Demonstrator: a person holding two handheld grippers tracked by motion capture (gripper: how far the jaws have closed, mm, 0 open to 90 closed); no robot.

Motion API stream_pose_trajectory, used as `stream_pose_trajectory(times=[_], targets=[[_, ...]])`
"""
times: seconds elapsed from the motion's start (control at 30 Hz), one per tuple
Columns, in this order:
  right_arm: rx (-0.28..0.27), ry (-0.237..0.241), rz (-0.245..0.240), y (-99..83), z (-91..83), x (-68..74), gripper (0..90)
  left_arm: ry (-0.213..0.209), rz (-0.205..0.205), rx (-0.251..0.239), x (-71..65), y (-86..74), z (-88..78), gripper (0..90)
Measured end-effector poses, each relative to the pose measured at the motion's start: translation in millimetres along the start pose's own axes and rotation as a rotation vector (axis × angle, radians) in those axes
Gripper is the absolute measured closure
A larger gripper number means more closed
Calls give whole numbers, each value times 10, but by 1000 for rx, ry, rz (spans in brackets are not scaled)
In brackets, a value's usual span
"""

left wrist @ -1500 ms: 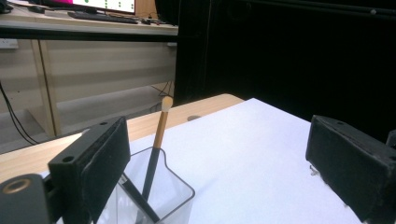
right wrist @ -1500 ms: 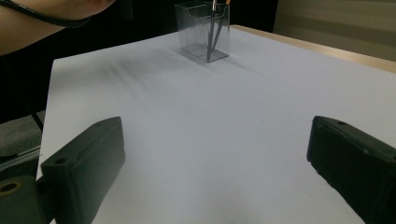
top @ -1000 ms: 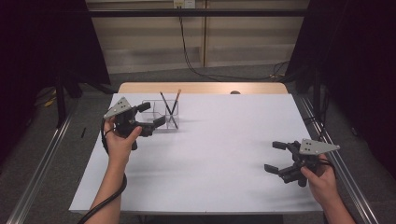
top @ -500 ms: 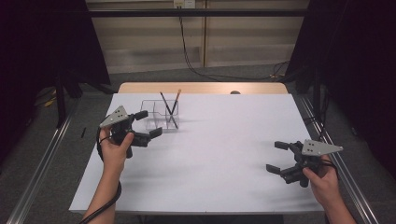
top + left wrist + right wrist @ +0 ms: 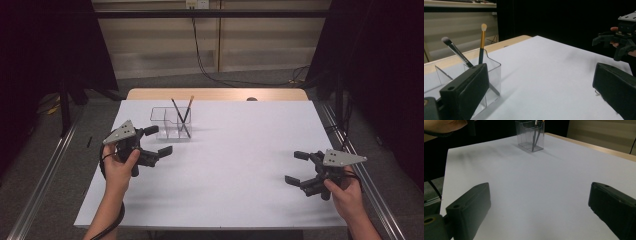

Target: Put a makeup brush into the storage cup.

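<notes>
**A:** Starting at the left: what is the left gripper doing?

**B:** It is hovering with its jaws spread wide and nothing between them, just beside the clear organizer, on the side nearer the person.

**A:** And which way is the organizer lying from it?

**B:** Forward and a little to the right. In the left gripper view the clear wall is sitting right behind the left-hand jaw, so the gap is small.

**A:** What is standing in it?

**B:** Two makeup brushes. The dark-handled brush is leaning one way, the gold-handled brush is standing nearly upright, and the two are crossing, bristles up. Their long axes are running upward, so I am judging that a grasp would have to close across a handle above the rim.

**A:** Moving right?

**B:** Bare white table, then the right gripper, also gaping open and empty near the right edge, well apart from the organizer. The left one is clearly the nearer.
</notes>
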State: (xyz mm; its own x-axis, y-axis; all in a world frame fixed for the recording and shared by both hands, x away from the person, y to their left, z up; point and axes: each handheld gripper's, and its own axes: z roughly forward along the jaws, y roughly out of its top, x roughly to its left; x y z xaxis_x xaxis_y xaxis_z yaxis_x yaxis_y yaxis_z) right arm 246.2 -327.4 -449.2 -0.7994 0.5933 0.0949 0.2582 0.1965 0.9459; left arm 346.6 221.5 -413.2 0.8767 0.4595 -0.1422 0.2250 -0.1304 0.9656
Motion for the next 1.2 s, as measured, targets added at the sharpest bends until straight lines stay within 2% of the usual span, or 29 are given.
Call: stream_pose_trajectory(times=[0.4,0.63,0.83,1.0,1.2], targets=[[5,1,-3,-3,24,-6,41,-14,29,27,-36,-68,-93,13],[-1,0,-5,4,22,-7,41,-17,45,26,-63,-87,-180,15],[5,0,-7,1,31,-12,41,-10,34,20,-64,-120,-279,18],[2,-1,-7,8,26,-12,41,2,45,25,-62,-153,-367,20],[7,1,-10,2,36,-14,41,17,29,22,-58,-204,-460,22]])
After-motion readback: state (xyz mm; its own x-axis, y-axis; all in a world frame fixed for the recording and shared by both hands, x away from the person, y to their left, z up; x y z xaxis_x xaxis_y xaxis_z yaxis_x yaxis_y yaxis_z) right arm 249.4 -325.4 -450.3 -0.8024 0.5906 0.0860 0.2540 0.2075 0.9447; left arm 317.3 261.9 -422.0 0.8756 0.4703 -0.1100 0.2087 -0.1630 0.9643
